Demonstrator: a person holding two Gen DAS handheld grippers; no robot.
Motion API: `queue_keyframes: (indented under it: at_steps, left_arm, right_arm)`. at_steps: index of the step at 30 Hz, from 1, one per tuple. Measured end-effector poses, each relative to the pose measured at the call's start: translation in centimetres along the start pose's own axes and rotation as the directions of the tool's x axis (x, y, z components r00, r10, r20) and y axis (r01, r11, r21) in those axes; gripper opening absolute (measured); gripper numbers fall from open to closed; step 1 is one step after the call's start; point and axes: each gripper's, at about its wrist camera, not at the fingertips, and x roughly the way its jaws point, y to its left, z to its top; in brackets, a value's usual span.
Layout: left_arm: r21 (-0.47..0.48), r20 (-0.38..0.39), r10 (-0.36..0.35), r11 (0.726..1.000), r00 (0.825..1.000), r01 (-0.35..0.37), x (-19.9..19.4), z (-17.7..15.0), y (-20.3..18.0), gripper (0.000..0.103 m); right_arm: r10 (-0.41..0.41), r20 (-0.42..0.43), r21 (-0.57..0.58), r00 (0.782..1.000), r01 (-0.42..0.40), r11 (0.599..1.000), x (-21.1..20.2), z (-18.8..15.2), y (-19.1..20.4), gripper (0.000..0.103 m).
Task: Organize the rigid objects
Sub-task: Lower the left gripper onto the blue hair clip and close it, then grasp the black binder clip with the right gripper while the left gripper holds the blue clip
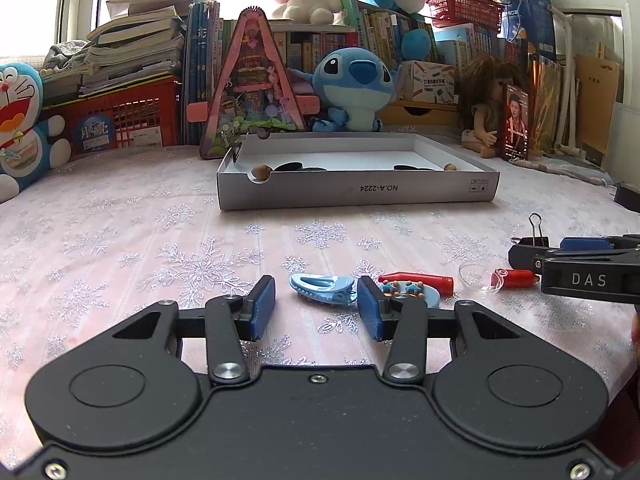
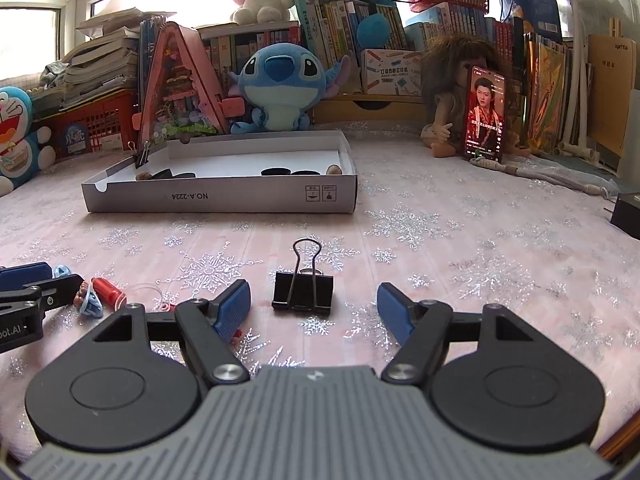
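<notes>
My left gripper [image 1: 316,304] is open low over the cloth, its blue pads either side of a light blue hair clip [image 1: 323,287]. A blue disc with small star figures [image 1: 412,293] and a red cone piece [image 1: 420,281] lie just right of it. My right gripper [image 2: 314,308] is open, with a black binder clip [image 2: 303,290] lying between and just beyond its fingertips. The white shallow box [image 1: 356,192] stands further back and holds dark discs and nuts; it also shows in the right wrist view [image 2: 224,198].
A red capped piece [image 1: 516,278] and a clear dome [image 1: 474,276] lie near the right gripper's fingers [image 1: 592,276]. Plush toys, a doll, a phone [image 2: 485,114], books and red baskets line the back. A black object [image 2: 626,216] sits at the right edge.
</notes>
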Motion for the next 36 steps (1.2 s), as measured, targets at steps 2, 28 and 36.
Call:
queue_keyframes:
  at_steps: [2,28,36]
  left_arm:
    - [0.002,0.001,0.003,1.0,1.0,-0.003,0.01,-0.01,-0.08,0.043]
    - [0.013,0.0,-0.011,1.0,1.0,0.011,-0.51,0.04,-0.24,0.017]
    - [-0.004,-0.003,0.004,1.0,1.0,-0.004,-0.59,0.09,0.4,0.017]
  right_arm:
    - [-0.002,-0.001,0.001,1.0,0.002,1.0,0.0,0.01,0.0,0.081]
    - [0.009,0.004,-0.008,1.0,-0.009,1.0,-0.08,0.63,0.3,0.064]
    - [0.01,-0.003,-0.002,1.0,-0.01,1.0,0.16,0.41,0.29,0.062]
